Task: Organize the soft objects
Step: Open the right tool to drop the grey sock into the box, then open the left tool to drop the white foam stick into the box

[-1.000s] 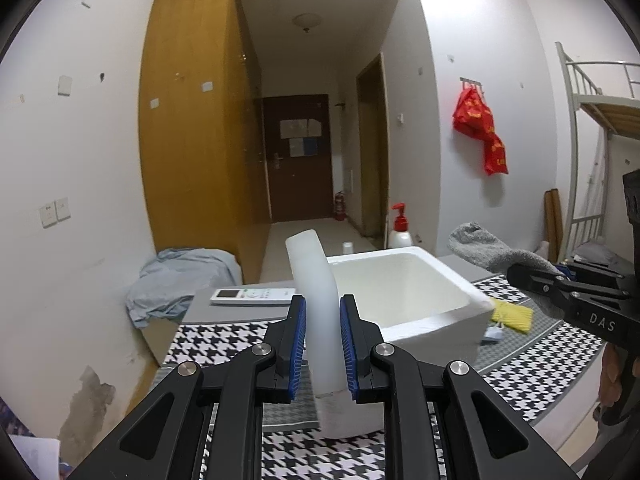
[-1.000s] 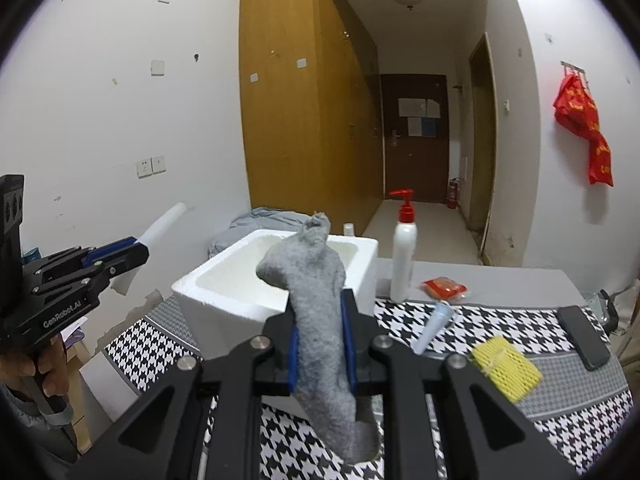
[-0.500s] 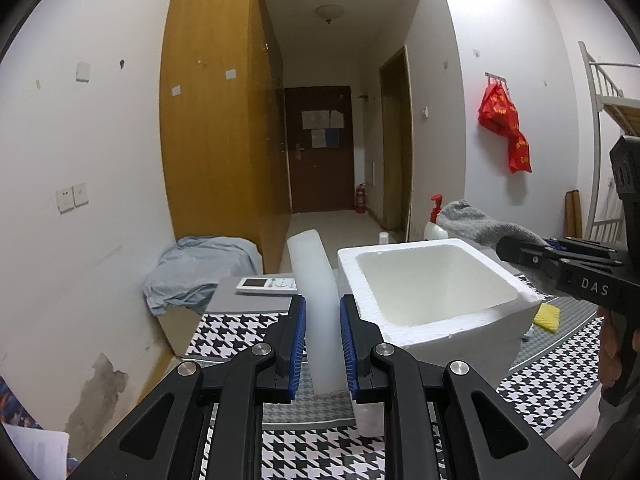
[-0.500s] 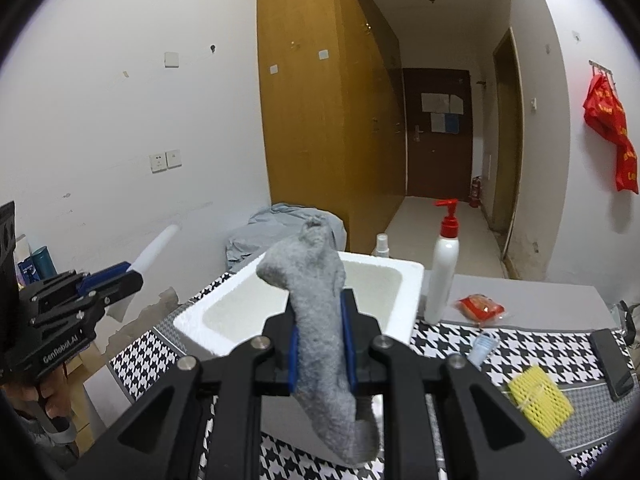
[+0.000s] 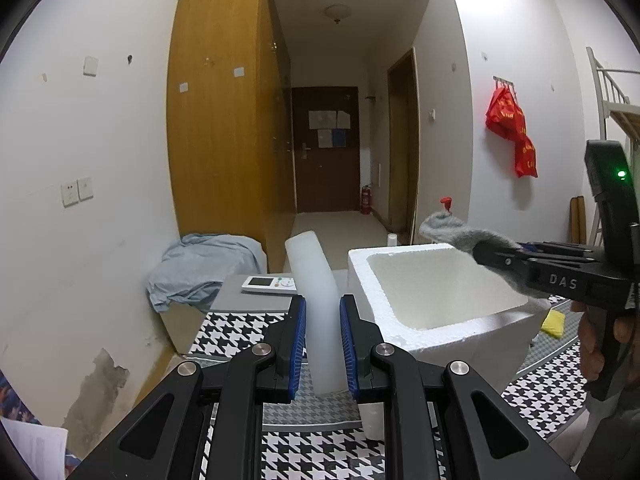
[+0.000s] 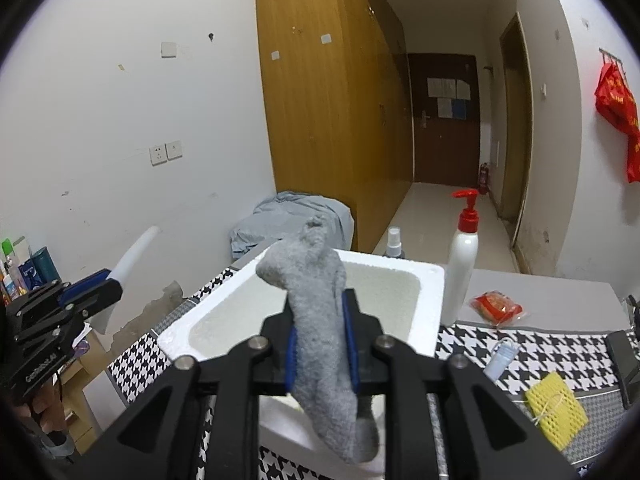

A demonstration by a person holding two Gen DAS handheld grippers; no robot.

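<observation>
A grey sock [image 6: 322, 320] hangs pinched in the right gripper [image 6: 320, 344] above the white foam box [image 6: 420, 312]. Beside the box, the left gripper [image 5: 322, 344] clamps a white foam strip [image 5: 318, 300] over the houndstooth table [image 5: 320, 456].

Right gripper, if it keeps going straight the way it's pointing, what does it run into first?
Probably nothing solid: the right gripper, shut on the grey sock, points over the open white foam box. Depth is unclear; the far rim may come first.
</observation>
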